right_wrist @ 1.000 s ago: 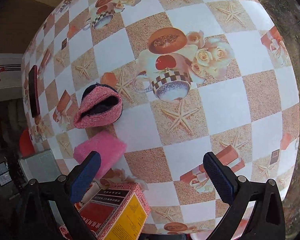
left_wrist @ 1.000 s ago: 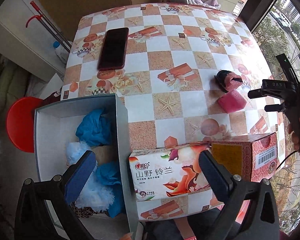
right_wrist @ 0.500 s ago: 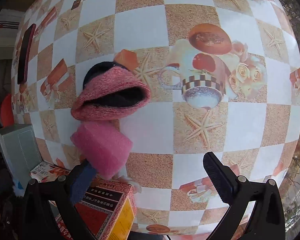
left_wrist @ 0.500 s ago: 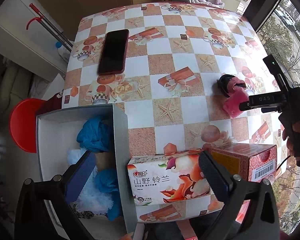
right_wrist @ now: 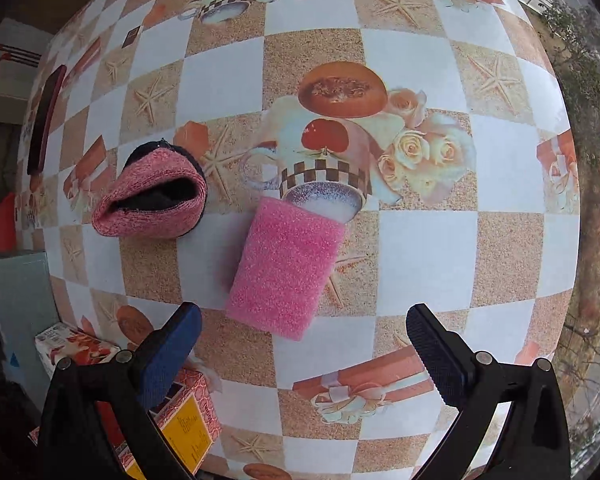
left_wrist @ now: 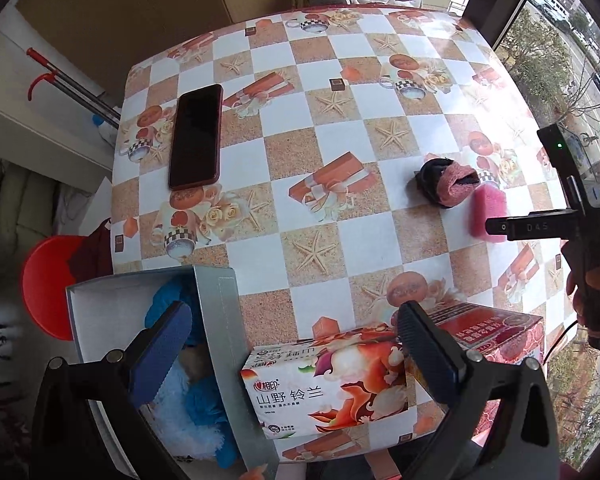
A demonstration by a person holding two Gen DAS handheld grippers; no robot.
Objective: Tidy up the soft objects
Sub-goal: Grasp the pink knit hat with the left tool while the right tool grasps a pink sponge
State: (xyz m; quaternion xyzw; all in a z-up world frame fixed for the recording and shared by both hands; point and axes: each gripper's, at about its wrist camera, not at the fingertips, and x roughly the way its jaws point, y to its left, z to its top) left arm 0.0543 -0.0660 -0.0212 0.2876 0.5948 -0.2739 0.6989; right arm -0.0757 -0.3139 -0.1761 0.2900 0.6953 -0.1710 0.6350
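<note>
In the right wrist view, the right gripper sits at the bottom of the frame, spread wide and holding nothing. Just beyond its fingers, at frame centre, a pink sponge lies flat on the checked worktop. A rolled pink sock rests near it, centre left. In the left wrist view, the left gripper is likewise spread, above a grey box of blue soft items at lower left and a tissue pack.
</note>
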